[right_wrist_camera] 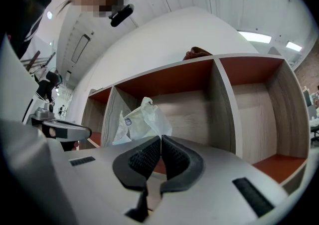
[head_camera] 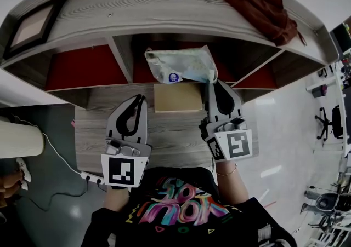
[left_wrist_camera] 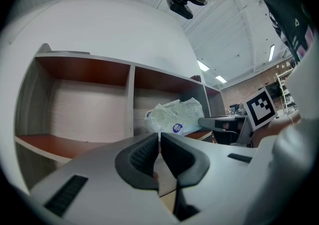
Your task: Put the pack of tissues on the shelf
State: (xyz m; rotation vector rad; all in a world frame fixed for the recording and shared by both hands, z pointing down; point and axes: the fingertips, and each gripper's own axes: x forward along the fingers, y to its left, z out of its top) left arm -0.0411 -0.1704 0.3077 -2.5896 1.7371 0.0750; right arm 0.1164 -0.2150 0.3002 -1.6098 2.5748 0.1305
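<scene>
The pack of tissues (head_camera: 181,65), a crinkled clear wrapper with a blue round sticker, hangs at the mouth of the shelf's (head_camera: 164,7) middle compartment. My right gripper (head_camera: 213,83) is shut on the thin plastic at the pack's right end; in the right gripper view the wrapper (right_wrist_camera: 142,121) rises straight from the closed jaws (right_wrist_camera: 161,139). I cannot tell whether the pack rests on the shelf board. My left gripper (head_camera: 141,99) is lower and to the left over the table, shut and holding nothing. The left gripper view shows its closed jaws (left_wrist_camera: 159,136) below the pack (left_wrist_camera: 174,116).
A cardboard box (head_camera: 178,97) lies on the wooden table under the pack. The shelf has red-backed compartments with upright dividers (head_camera: 123,57). A red-brown cloth (head_camera: 263,10) and a picture frame (head_camera: 33,24) lie on top. A power strip (head_camera: 90,177) hangs at the table's left front.
</scene>
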